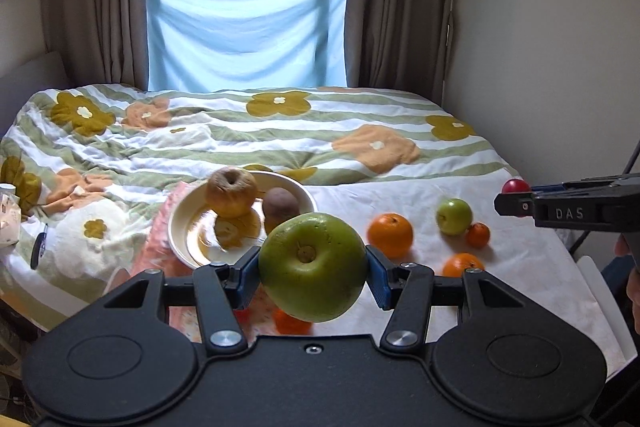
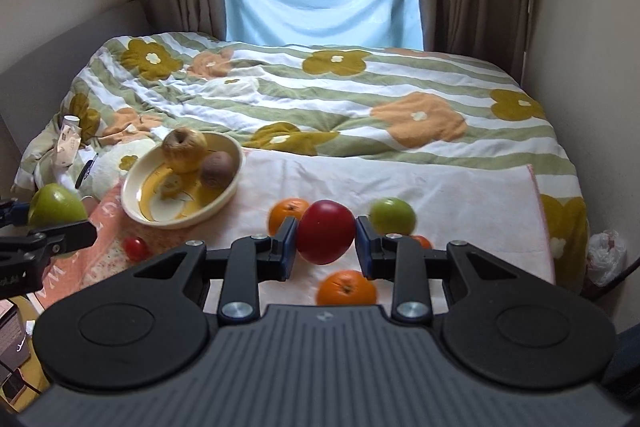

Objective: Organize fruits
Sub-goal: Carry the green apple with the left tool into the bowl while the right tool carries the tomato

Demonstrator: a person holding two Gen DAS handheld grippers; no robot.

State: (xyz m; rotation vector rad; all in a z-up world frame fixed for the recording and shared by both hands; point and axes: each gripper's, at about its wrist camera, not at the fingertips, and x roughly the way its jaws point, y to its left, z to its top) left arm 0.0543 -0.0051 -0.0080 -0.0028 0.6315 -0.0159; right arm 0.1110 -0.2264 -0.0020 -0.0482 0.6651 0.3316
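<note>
My left gripper (image 1: 313, 277) is shut on a large green apple (image 1: 313, 265), held above the cloth just in front of the cream bowl (image 1: 182, 227). The bowl holds a wrinkled yellow apple (image 1: 231, 191) and a brown kiwi (image 1: 281, 209). My right gripper (image 2: 325, 245) is shut on a red apple (image 2: 325, 231), held above the white cloth (image 2: 440, 195). On the cloth lie a small green apple (image 2: 393, 215), oranges (image 2: 347, 289) (image 2: 288, 213) and a small red tomato (image 2: 135, 248). The left gripper's apple also shows at the left edge of the right wrist view (image 2: 56, 205).
The bed's flowered quilt (image 1: 280, 131) stretches back to a window with a blue sheet (image 1: 244, 35) and brown curtains. A wall runs along the right. A plush toy (image 1: 86, 239) and a carton (image 2: 68, 143) lie left of the bowl. A plastic bag (image 2: 606, 255) sits at the right.
</note>
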